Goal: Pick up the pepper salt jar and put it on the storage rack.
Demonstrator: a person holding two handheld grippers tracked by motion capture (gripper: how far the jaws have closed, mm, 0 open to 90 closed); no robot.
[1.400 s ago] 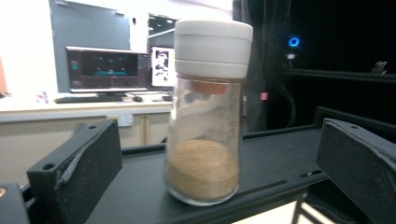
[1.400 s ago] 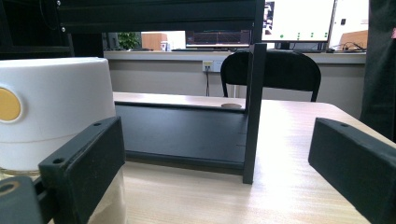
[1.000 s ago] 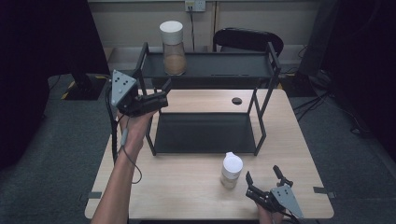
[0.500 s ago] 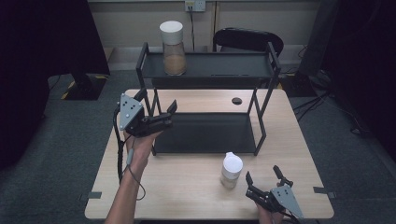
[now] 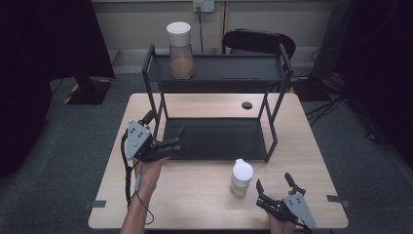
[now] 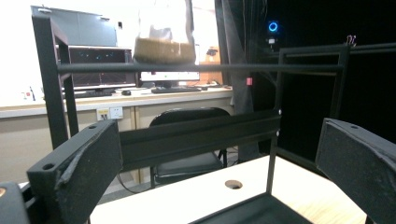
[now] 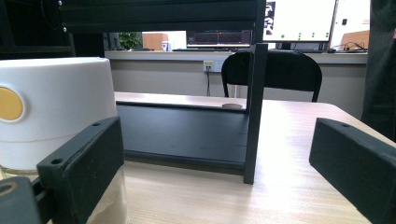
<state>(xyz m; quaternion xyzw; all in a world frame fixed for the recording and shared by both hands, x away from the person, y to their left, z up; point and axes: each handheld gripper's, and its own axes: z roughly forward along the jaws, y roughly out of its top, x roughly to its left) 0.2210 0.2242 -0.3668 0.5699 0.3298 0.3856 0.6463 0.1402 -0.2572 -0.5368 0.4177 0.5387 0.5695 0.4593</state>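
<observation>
A wooden table (image 5: 204,195) fills the middle of the high view, bearing a black two-tier rack (image 5: 216,73). On the rack's upper shelf, at upper centre, stands a tall jar (image 5: 180,44) with a white lid and brown contents. A smaller white-capped jar (image 5: 241,177) stands on the table at lower right, just left of the right gripper (image 5: 276,187), whose jaws are spread with nothing between them. The left gripper (image 5: 179,138), at centre left by the rack's lower shelf, is likewise spread and empty. No writing is legible; the small jar's cap carries a plain yellow dot (image 7: 9,103).
</observation>
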